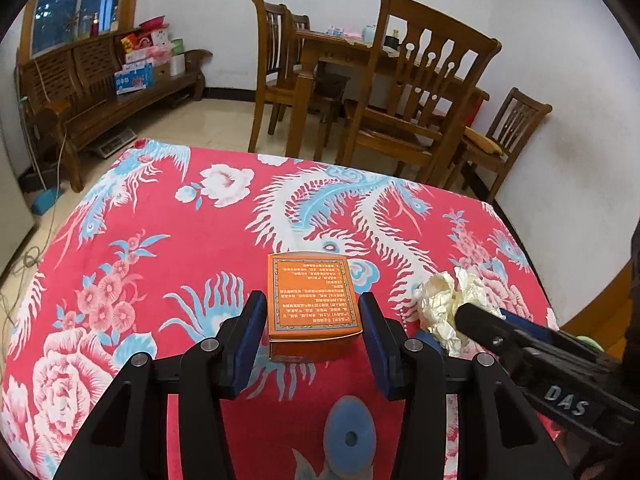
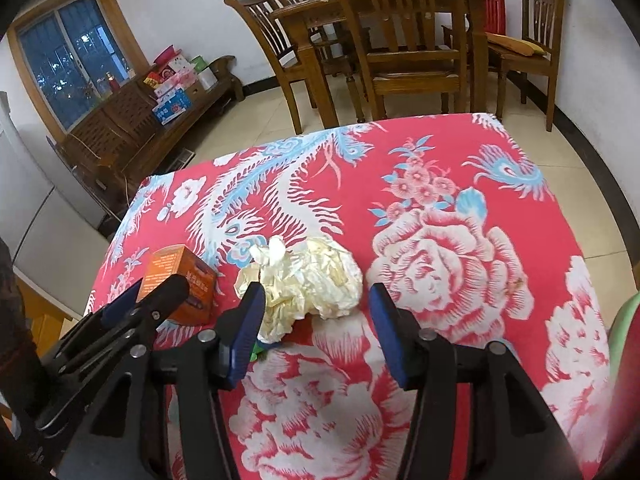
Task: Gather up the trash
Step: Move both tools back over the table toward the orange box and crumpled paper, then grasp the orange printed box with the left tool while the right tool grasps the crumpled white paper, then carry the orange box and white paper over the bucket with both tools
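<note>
On the worktop [image 1: 168, 240], which wears a red cloth with big pink flowers and white and blue birds, we have two bits of trash to pick up. One is a small orange box [image 1: 314, 300] and the other is a crumpled ball of pale paper [image 2: 308, 280]. They lie near each other, with the paper just to the right of the box. Our left claw [image 1: 314, 312] is spread apart, and the box sits right between its two blue pads [image 1: 250, 336]. The pads look close to the sides of the box, but we think they are not squeezing it yet. Our right claw [image 2: 316, 304] is spread apart too, with the paper ball between its fingers, nearer the left one. So we think we are at the grabbing step for both things. Next, each claw needs to close: gently on the paper, because it is soft and will squash, and more firmly on the box, because its sides look smooth and it could slip. No bin shows in either view, so we cannot tell where the trash should go. The top of the box has small lines of writing, but it is too tiny for us to read. The right claw's arm has the letters "DAS" on it.
</note>
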Available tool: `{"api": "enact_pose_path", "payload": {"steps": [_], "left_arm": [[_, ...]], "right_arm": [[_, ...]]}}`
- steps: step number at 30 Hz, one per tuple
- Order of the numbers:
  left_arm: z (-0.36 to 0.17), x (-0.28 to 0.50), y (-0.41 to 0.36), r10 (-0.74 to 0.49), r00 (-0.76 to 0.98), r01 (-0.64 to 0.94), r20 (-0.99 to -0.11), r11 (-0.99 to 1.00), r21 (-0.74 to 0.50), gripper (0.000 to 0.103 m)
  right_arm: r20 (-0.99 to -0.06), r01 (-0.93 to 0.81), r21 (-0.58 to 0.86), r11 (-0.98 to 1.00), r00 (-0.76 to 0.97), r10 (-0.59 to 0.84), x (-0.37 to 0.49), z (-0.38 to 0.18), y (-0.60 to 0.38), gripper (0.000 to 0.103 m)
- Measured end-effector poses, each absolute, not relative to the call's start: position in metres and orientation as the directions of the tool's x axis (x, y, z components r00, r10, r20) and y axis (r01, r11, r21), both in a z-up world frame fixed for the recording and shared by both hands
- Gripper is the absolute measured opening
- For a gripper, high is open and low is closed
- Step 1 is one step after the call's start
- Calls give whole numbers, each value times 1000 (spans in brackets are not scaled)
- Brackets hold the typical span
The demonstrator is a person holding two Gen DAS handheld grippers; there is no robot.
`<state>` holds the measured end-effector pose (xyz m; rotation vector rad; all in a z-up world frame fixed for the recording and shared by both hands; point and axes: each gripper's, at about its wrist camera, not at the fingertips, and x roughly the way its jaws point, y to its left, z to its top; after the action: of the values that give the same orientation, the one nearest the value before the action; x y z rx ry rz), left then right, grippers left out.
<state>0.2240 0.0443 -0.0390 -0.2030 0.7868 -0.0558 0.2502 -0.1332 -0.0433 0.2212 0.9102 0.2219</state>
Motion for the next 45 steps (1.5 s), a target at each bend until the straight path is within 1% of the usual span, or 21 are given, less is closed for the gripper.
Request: {"api": "enact_pose_path", "payload": {"steps": [2, 5, 6, 9, 13, 20, 32, 45], "left_arm": [[-39, 224, 45, -129, 707, -27, -696, 978, -209, 48], [-39, 224, 46, -129, 707, -27, -695, 978, -208, 48], [-39, 224, 46, -128, 707, -26, -695, 978, -207, 48], [-39, 224, 47, -131, 707, -25, -694, 977, -210, 48], [-39, 224, 46, -130, 707, -25, -695, 978, -209, 48], [-34, 222, 44, -134, 703, -27, -699, 976, -215, 48], [-7, 200, 30, -147, 724, 19, -674, 981, -193, 48], [26, 159, -11, -218, 732, 116, -645, 973, -197, 48]], "right_arm": [[-756, -95, 279, 955, 591, 280, 253, -46, -133, 55], [-761, -93, 273, 958, 588, 274, 254, -50, -132, 44], [-762, -93, 271, 958, 588, 273, 255, -51, -132, 38], [-762, -93, 269, 959, 588, 271, 255, -54, -131, 28], [-756, -88, 269, 959, 598, 267, 254, -53, -132, 22], [-722, -95, 281, 955, 634, 275, 240, -31, -142, 21], [-673, -92, 294, 952, 687, 274, 193, 1, -173, 21], [-620, -47, 325, 944, 743, 251, 133, 28, -225, 21]]}}
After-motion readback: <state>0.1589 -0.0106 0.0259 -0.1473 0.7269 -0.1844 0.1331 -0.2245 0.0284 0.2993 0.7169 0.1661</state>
